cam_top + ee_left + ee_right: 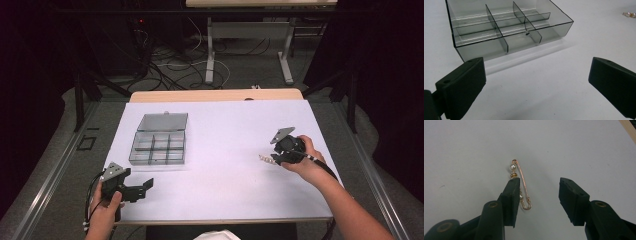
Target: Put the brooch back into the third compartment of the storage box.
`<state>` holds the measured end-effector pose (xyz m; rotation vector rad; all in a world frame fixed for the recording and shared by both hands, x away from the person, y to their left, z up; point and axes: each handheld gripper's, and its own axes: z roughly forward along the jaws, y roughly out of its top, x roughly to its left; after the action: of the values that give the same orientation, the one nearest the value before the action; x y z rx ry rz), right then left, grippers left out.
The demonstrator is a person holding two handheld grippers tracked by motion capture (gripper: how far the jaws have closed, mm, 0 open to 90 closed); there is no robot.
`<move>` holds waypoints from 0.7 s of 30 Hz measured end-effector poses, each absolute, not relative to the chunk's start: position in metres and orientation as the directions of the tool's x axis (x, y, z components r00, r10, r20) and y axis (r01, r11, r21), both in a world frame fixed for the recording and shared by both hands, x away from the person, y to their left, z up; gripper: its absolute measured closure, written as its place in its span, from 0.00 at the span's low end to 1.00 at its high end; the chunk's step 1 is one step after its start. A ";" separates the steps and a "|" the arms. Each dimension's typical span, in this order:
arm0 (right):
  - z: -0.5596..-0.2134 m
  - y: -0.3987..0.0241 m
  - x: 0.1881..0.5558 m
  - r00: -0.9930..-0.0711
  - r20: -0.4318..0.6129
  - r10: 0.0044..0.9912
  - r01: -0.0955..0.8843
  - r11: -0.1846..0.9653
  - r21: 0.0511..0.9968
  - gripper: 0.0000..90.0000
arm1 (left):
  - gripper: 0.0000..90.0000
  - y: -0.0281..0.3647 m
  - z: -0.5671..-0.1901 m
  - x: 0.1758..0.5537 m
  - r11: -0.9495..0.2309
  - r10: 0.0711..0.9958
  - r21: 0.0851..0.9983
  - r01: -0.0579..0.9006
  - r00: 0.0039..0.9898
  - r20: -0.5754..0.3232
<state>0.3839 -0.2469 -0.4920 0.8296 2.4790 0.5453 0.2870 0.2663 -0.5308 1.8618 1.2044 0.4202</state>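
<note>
On white surface (220, 150), toward right side: right hand-held gripper (539, 192) lowered over gold pin with pearl beads (521, 183), jaws partly open, one jaw against pin's beaded side, other jaw well apart, pin lying flat between them, not clamped. Near front left edge: left hand-held gripper (142, 187) with jaws spread wide, nothing between them, pointing toward clear grey compartment box (159, 147) just ahead. Box lid (163, 121) folded open behind, compartments visible through transparent dividers. Pin and box well apart.
</note>
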 end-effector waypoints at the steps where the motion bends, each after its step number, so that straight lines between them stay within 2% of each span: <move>1: -0.492 -0.247 0.386 -0.721 -0.307 0.621 0.437 0.751 0.494 0.58 | 0.02 0.266 -0.531 0.287 -0.169 0.863 0.801 0.575 0.478 -0.162; 8: -0.496 -0.243 0.389 -0.742 -0.324 0.587 0.433 0.789 0.437 0.63 | 0.02 0.266 -0.531 0.287 -0.170 0.862 0.801 0.575 0.480 -0.162; 15: -0.501 -0.239 0.393 -0.766 -0.301 0.568 0.446 0.807 0.387 0.63 | 0.02 0.266 -0.531 0.288 -0.167 0.861 0.799 0.577 0.481 -0.167; 21: -0.506 -0.235 0.397 -0.800 -0.298 0.520 0.412 0.839 0.355 0.64 | 0.02 0.266 -0.531 0.288 -0.168 0.860 0.799 0.577 0.482 -0.168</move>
<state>0.3969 -0.2350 -0.5062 0.6958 2.6308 0.3857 0.2876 0.2663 -0.5312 1.8623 1.2016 0.4100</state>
